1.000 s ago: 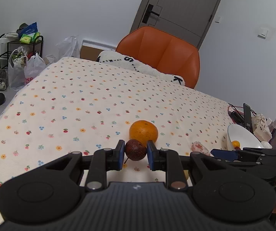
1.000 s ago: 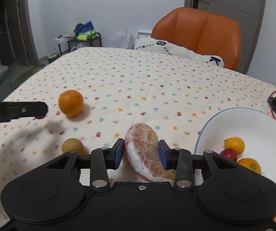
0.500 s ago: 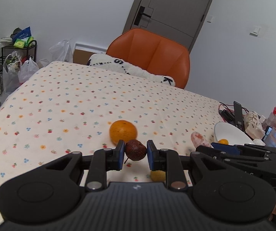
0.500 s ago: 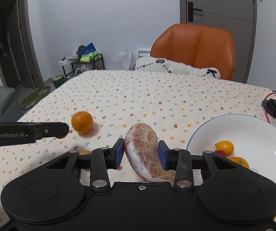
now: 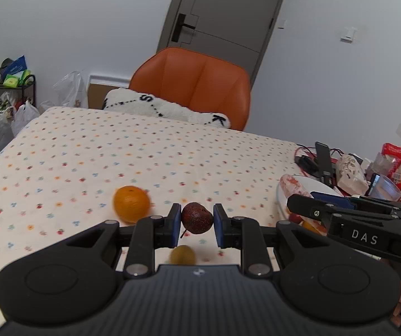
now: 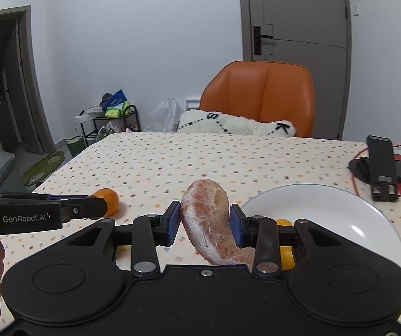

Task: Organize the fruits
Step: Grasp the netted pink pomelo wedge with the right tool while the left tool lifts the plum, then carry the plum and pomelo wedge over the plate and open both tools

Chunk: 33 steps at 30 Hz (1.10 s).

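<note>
Fruit in both claws: left claw (image 5: 196,221) closed on a small dark-red speckled round fruit (image 5: 196,217), held above the floral-print cloth worktop (image 5: 88,154), with a round orange (image 5: 131,203) and a small yellow-green fruit (image 5: 183,254) lying on the cloth below. Right claw (image 6: 204,222) clamps a pinkish curved pomelo segment in clear wrap (image 6: 209,218) just left of the white round plate (image 6: 340,218), which holds small orange fruits (image 6: 284,222).

Home room: floral tablecloth (image 5: 144,151), orange chair (image 6: 259,98), shopping bags (image 5: 13,117), cluttered rack (image 6: 108,120).
</note>
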Motion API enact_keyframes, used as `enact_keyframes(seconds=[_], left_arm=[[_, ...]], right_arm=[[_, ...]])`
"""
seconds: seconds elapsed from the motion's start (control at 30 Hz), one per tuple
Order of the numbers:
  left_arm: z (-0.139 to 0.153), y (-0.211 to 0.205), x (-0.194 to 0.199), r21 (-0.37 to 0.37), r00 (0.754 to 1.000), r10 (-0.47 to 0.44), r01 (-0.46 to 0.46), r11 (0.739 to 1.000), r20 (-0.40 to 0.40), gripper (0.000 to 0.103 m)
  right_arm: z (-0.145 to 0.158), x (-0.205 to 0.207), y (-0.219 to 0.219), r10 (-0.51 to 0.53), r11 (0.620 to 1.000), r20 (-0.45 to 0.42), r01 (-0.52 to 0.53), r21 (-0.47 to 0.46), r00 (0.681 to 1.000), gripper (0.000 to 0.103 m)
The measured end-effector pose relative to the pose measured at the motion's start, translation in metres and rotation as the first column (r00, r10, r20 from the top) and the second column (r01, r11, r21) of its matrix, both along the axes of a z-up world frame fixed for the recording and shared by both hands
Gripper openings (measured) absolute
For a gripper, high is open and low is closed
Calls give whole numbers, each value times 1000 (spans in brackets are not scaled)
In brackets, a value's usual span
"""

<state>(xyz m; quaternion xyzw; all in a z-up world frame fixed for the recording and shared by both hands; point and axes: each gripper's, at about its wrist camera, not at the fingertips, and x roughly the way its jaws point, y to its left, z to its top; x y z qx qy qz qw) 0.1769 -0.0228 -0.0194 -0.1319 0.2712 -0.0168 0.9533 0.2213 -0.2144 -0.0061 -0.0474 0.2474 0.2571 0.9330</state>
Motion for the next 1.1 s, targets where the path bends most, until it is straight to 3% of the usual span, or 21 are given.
enact_keyframes(seconds=[1.1], left_arm=[[3, -108, 30, 45, 986, -168, 167, 985, 20, 23]], right_arm=[[-7, -6, -122, -220, 972, 23, 217, 93, 975, 36]])
